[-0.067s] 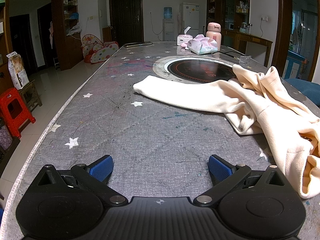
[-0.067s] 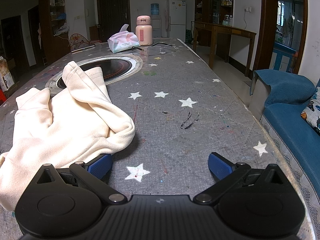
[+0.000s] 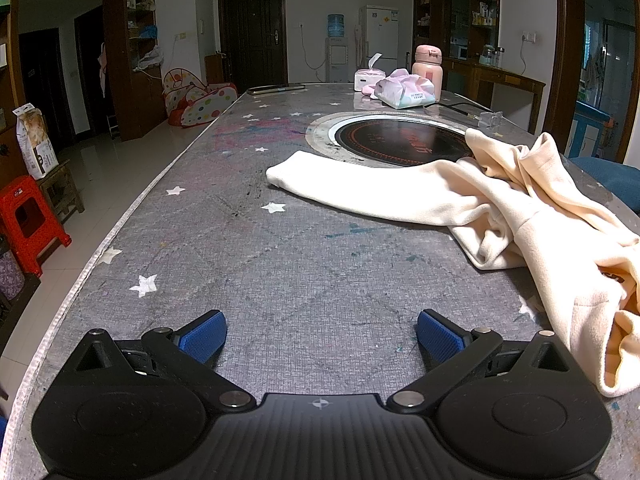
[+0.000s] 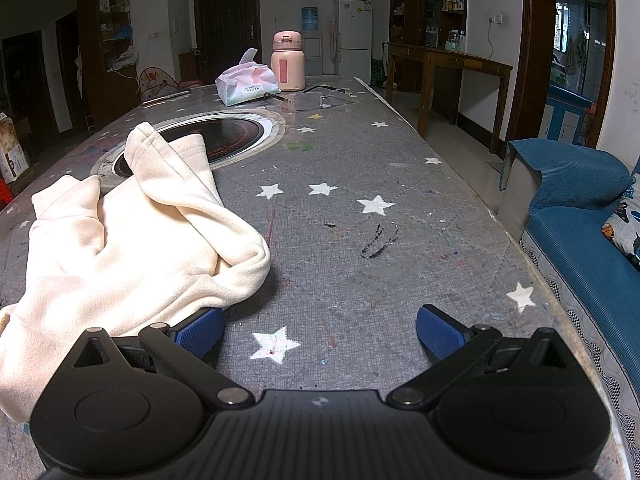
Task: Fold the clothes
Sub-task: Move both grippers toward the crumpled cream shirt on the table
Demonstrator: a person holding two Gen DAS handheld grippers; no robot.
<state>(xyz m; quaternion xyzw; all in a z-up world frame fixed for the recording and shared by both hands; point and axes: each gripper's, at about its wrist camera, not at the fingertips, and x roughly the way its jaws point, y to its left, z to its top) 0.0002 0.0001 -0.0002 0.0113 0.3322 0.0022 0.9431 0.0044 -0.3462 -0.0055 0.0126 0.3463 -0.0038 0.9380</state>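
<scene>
Both my left tongs (image 3: 322, 334) and right tongs (image 4: 320, 332) hang spread wide with nothing in them, low over the near worktop (image 3: 280, 272), flanking the crumpled cream sweatshirt (image 4: 132, 240) so I can probably flatten it first.

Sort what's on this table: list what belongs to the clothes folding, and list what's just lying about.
For the job:
- cream garment, crumpled, unfolded
- left gripper, open
- right gripper, open

Lying about:
- tissue pack
- pink bottle
- glasses
- induction hob set into the table
</scene>
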